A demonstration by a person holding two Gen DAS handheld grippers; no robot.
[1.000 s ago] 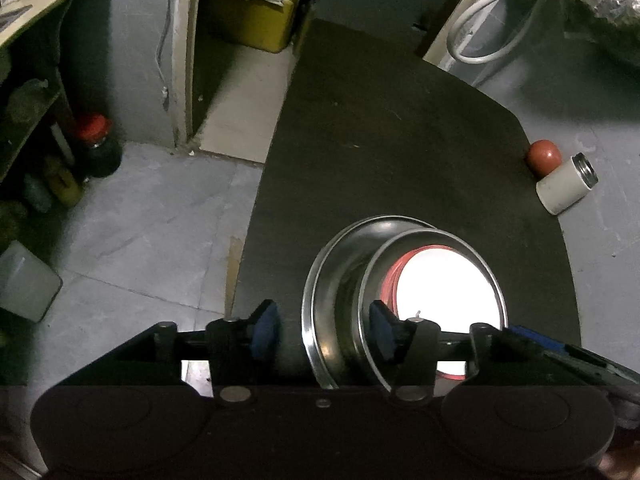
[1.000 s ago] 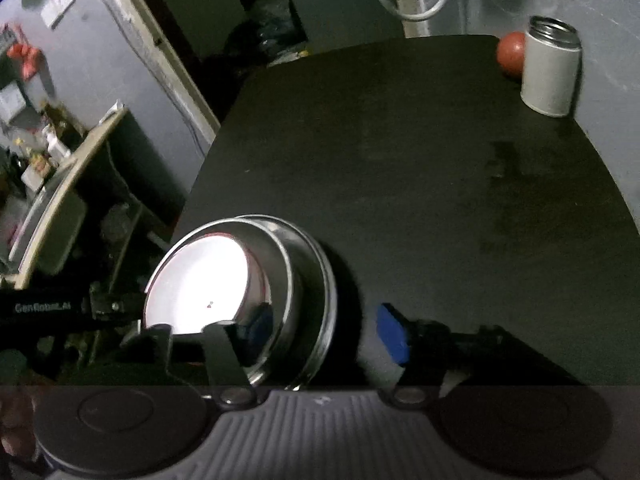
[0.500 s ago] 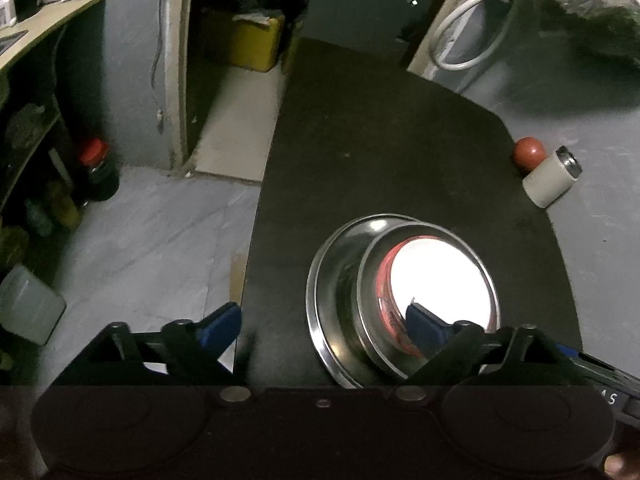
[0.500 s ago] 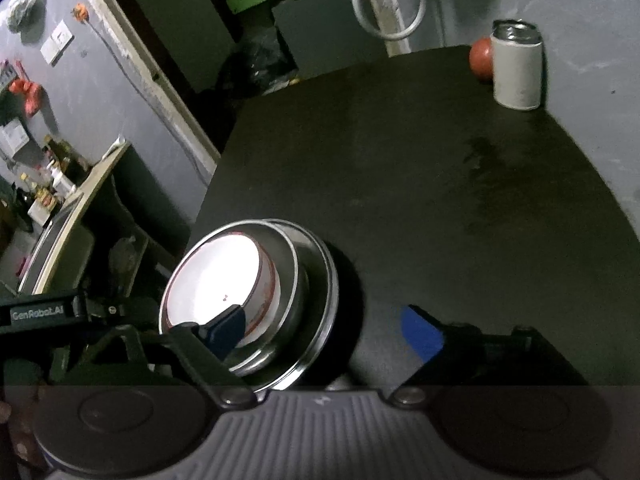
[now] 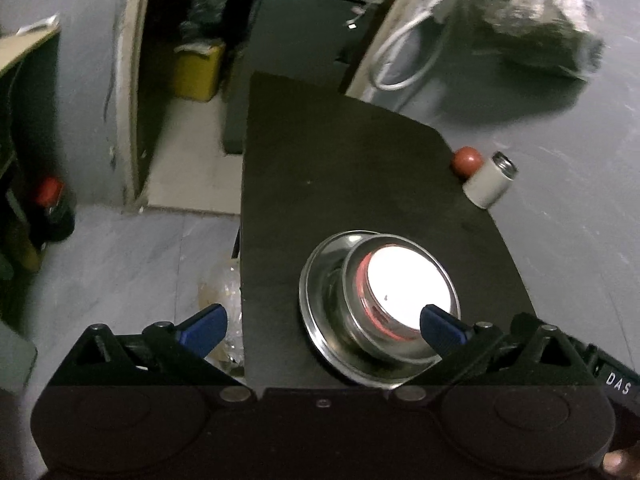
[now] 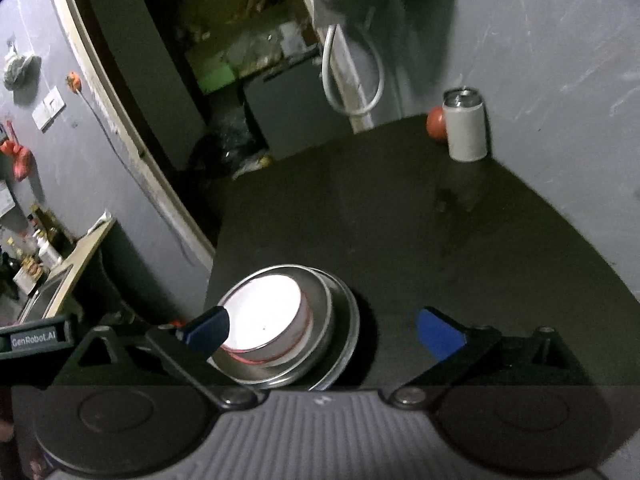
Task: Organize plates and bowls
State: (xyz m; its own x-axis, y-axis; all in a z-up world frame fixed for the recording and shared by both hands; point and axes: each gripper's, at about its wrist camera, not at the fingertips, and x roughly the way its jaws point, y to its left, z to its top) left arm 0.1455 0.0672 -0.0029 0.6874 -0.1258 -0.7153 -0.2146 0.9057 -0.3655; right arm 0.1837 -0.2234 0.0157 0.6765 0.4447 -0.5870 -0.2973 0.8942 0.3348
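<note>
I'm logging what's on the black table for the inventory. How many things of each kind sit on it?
Steel plate: 1
Steel bowl: 1
White dish with red rim, nested in the bowl: 1
White can: 1
Red ball: 1
Total: 5

I'm working in a cramped home utility room: a black desk (image 6: 420, 232) against bare grey walls, a wall switch (image 6: 49, 108), a looped white hose (image 6: 352, 76), a cluttered counter (image 6: 68, 264).
</note>
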